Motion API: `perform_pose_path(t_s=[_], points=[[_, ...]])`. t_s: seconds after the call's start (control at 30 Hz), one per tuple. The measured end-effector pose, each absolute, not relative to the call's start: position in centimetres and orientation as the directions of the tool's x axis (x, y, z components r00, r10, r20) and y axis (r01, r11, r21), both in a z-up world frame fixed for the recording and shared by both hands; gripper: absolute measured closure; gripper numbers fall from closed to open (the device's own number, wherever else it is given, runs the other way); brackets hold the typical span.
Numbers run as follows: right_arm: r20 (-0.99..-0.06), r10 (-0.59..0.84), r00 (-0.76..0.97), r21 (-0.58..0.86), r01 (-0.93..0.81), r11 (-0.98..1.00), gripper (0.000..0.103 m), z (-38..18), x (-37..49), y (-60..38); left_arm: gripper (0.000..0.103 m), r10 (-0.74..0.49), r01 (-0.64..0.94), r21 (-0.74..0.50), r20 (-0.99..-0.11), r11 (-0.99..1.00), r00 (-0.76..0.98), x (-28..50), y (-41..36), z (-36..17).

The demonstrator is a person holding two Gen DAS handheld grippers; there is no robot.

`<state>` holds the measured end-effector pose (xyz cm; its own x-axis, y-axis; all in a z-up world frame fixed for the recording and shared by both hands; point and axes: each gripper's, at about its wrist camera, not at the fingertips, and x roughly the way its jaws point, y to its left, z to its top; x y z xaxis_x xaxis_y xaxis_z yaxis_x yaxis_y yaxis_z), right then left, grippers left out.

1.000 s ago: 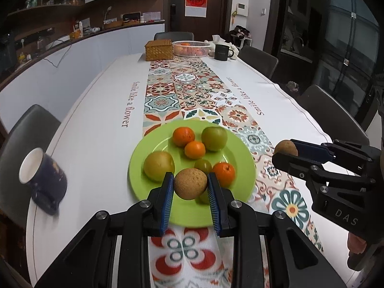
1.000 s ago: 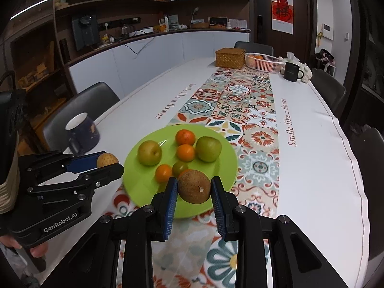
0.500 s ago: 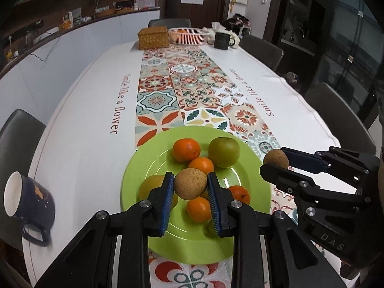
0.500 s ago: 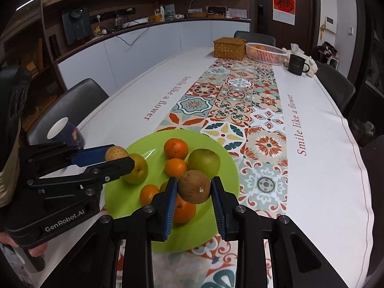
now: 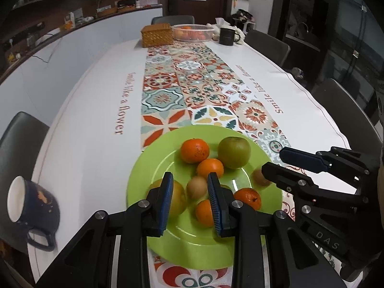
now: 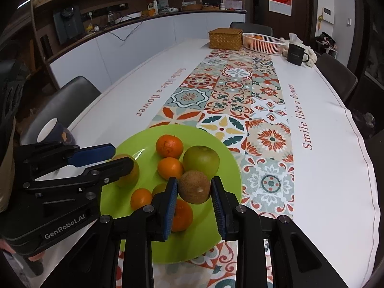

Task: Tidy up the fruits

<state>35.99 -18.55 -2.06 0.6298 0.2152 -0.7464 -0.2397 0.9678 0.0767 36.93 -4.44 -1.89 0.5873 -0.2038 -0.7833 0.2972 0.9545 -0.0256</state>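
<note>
We saw our left gripper (image 5: 190, 176) narrow but holding nothing. The small brown round fruit (image 5: 196, 187) lay just beyond and below its blue pads, not touching them, on the round lime-green plastic plate (image 5: 144, 168). Our right gripper (image 6: 194, 180) was clamped on a round brown fuzzy kiwi (image 6: 194, 187), with both pads against it, above the plate's near part.

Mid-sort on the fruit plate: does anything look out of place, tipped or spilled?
Nothing is spilled or damaged. Only the blue mug stands close to the left edge of the table; its lean may be lens distortion.
</note>
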Motion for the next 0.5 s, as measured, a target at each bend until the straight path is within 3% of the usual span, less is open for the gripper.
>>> perform_pose_path(t_s=[0.2,0.5], points=[[-0.732,0.210,0.648,0.066,-0.239,0.969,0.069,-1.3,34.8,-18.6,0.073,-0.158,0.261,0.013,-0.765,0.965,0.625,34.8,-3.6,-1.0],[-0.682,0.194,0.705,0.050,-0.220,0.974,0.063,0.6,29.9,-19.7,0.063,-0.140,0.223,0.019,-0.726,0.975,0.673,29.8,-2.9,0.7]])
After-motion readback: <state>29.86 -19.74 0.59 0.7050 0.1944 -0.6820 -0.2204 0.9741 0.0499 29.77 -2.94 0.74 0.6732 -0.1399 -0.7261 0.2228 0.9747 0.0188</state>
